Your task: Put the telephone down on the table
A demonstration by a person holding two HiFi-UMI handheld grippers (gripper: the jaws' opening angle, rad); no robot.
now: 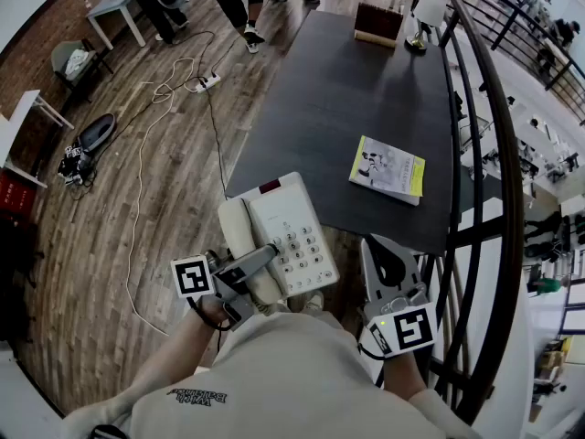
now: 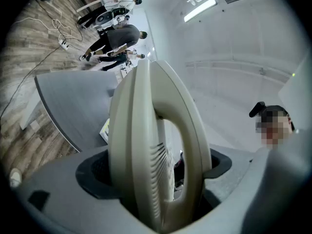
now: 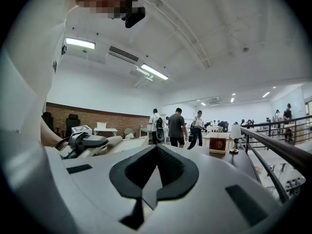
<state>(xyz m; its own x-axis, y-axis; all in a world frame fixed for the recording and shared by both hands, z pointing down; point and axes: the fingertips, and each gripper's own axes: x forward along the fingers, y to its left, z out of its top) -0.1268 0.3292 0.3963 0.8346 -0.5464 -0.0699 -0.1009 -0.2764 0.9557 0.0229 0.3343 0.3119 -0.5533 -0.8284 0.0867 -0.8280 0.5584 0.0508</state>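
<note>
A cream desk telephone [image 1: 288, 236] with its handset [image 1: 239, 236] on the cradle is held at the near left corner of the dark table [image 1: 347, 108]. My left gripper [image 1: 256, 265] is shut on the telephone, with its jaws spread wide across the handset side. In the left gripper view the telephone [image 2: 151, 145] stands edge-on between both jaws and fills the middle. My right gripper [image 1: 377, 247] hovers to the right of the telephone, shut and empty; in its own view my right gripper [image 3: 155, 179] has its dark pads meeting. The telephone [image 3: 117, 143] shows to its left there.
A yellow and white booklet [image 1: 388, 169] lies on the table's near right part. A red-brown box [image 1: 377, 24] and a small lamp [image 1: 420, 16] stand at the far end. A dark railing [image 1: 498, 154] runs along the right. Cables [image 1: 164, 90] trail over the wooden floor, and people stand beyond.
</note>
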